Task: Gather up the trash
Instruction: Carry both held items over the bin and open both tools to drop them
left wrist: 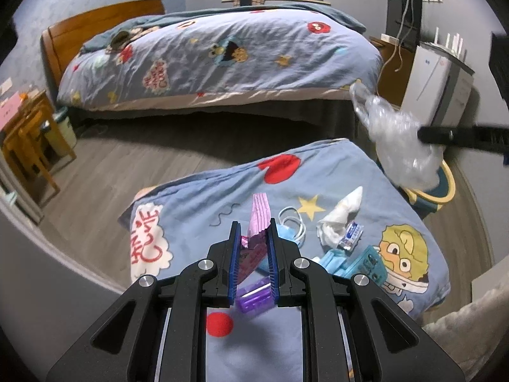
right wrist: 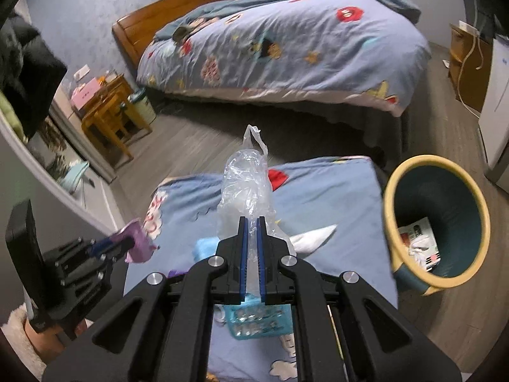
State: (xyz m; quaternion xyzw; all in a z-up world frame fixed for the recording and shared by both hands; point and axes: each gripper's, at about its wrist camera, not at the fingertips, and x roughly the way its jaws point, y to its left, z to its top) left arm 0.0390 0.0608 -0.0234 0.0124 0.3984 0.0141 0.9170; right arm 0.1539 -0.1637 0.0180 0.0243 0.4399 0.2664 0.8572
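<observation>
My left gripper (left wrist: 253, 227) is shut on a pink-purple wrapper (left wrist: 259, 215), held above the blue cartoon cover (left wrist: 197, 197); from the right wrist view that gripper (right wrist: 127, 243) and wrapper (right wrist: 138, 243) show at the left. My right gripper (right wrist: 252, 219) is shut on a clear plastic bag (right wrist: 245, 191) that hangs up in the air; in the left wrist view the bag (left wrist: 394, 133) is at the right, over the bin. On the cover lie a crumpled white tissue (left wrist: 342, 215), a blue face mask (left wrist: 288, 232), a small white-blue packet (left wrist: 351, 235), a teal pill pack (left wrist: 369, 262) and a purple wrapper (left wrist: 254, 297).
A dark teal bin with a yellow rim (right wrist: 400, 187) stands on the wood floor right of the cover, with paper trash inside. A bed (right wrist: 286, 47) lies behind, a wooden stool (right wrist: 108, 121) at the left, a white appliance (left wrist: 429, 82) at the right.
</observation>
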